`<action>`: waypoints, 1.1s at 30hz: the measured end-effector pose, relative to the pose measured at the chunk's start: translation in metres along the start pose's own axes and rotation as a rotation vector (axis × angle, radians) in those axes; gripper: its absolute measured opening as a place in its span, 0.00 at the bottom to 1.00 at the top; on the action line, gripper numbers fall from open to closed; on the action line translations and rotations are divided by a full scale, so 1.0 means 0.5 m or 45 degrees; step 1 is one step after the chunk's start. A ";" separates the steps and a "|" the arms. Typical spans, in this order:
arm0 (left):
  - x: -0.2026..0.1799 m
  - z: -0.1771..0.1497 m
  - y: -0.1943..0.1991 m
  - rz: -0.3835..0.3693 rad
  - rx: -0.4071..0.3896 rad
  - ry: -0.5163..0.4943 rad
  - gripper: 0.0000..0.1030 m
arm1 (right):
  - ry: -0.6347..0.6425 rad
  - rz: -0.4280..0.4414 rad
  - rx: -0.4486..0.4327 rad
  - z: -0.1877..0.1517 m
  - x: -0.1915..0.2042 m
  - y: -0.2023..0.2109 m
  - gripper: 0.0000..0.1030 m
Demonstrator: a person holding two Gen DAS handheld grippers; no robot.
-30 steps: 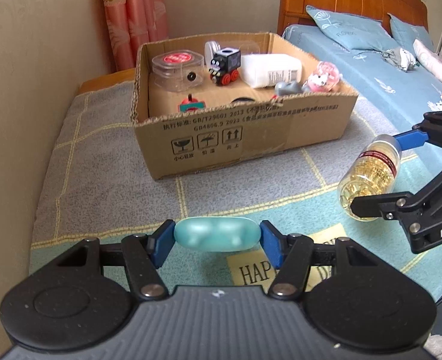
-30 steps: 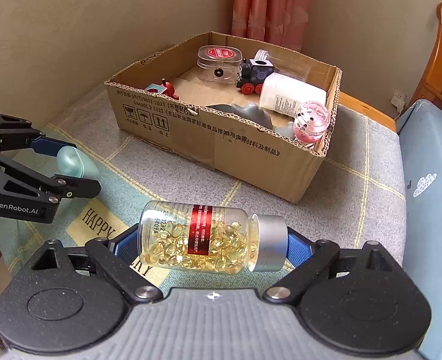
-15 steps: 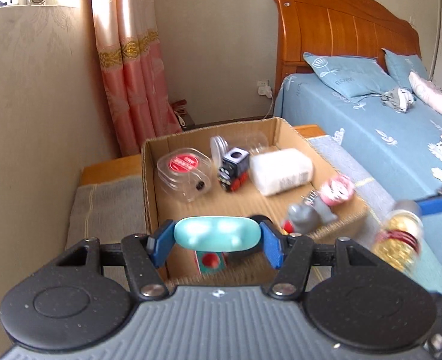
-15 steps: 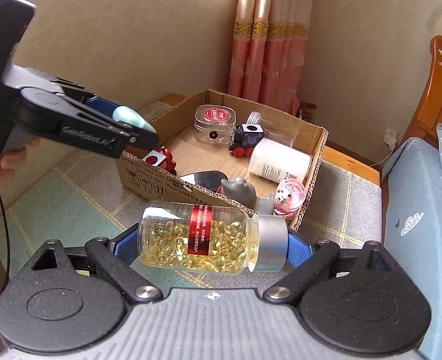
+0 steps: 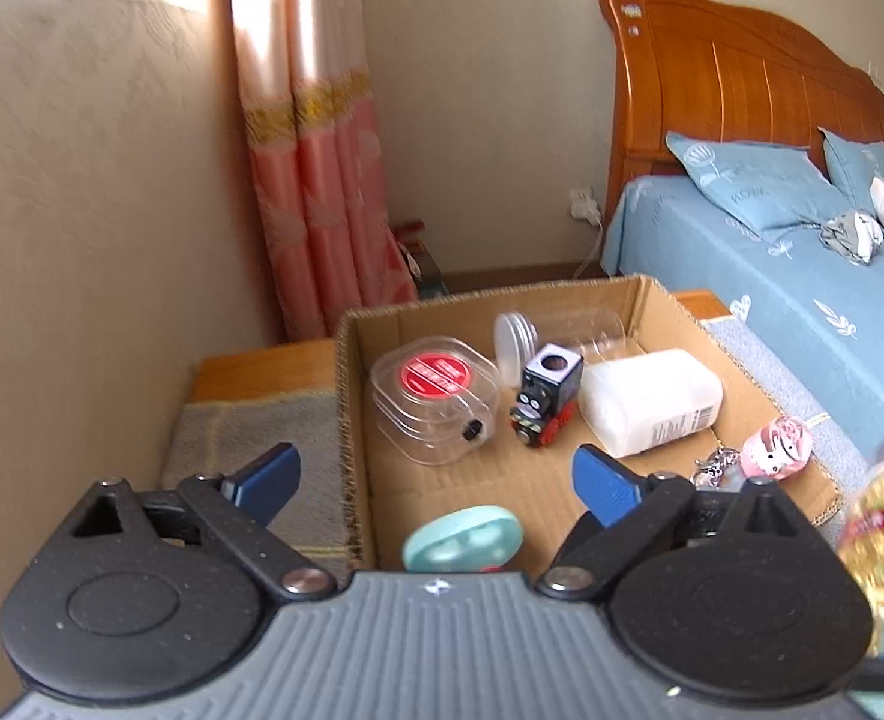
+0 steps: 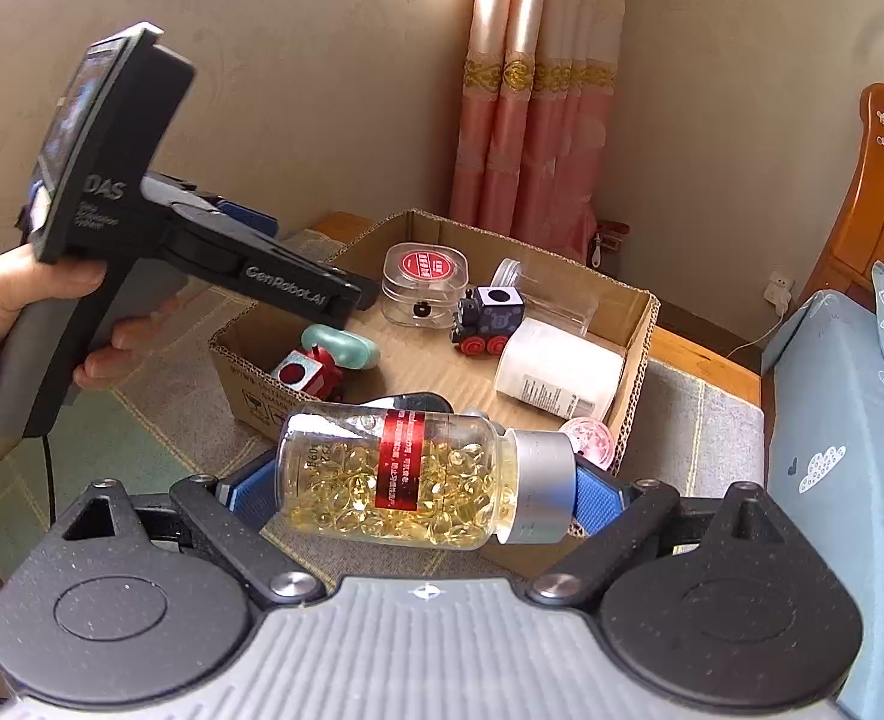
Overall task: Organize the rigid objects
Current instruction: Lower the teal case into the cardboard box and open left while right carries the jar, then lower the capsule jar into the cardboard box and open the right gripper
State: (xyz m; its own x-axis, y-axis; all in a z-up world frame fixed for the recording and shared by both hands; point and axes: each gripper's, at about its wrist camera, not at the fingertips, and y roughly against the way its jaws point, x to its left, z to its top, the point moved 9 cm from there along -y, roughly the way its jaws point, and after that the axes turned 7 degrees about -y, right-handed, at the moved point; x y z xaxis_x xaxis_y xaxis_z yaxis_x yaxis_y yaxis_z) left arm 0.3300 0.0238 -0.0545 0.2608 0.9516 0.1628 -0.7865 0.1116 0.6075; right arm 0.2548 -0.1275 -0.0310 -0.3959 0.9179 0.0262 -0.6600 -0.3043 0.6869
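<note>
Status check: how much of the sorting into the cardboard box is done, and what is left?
Done: the cardboard box already holds a clear case, toy train, white bottle and more. The teal case now lies in the box, clear of the left claw, whose jaws are opening. In hand: the right claw grips the capsule bottle end to end. Left: put that bottle in the box.

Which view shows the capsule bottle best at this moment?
The right wrist view: the capsule bottle lies whole and sharp across the right gripper, pads on its base and cap. The left wrist view catches only a blurred part at its right edge.
</note>
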 end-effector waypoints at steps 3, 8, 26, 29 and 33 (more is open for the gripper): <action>0.015 -0.016 0.047 0.038 -0.058 0.024 0.99 | 0.004 -0.001 -0.013 0.025 -0.001 -0.015 0.94; 0.037 -0.075 0.093 0.063 -0.043 0.109 0.99 | -0.024 -0.009 -0.002 0.075 -0.006 -0.070 0.94; 0.053 -0.145 0.151 0.131 0.000 0.189 0.99 | -0.111 -0.138 0.070 0.096 0.000 -0.139 1.00; 0.041 -0.137 0.158 0.131 0.012 0.176 0.99 | -0.119 -0.225 0.088 0.075 -0.004 -0.097 1.00; 0.022 -0.129 0.162 0.144 0.077 0.171 0.99 | -0.172 -0.339 0.092 0.033 -0.013 -0.042 1.00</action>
State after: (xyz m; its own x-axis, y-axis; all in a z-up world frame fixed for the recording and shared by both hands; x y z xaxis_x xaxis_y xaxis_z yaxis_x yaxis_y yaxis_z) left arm 0.2332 0.0619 -0.0537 0.0923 0.9873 0.1296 -0.7705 -0.0116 0.6373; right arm 0.2818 -0.1227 -0.0335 -0.1234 0.9899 -0.0692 -0.6800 -0.0336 0.7324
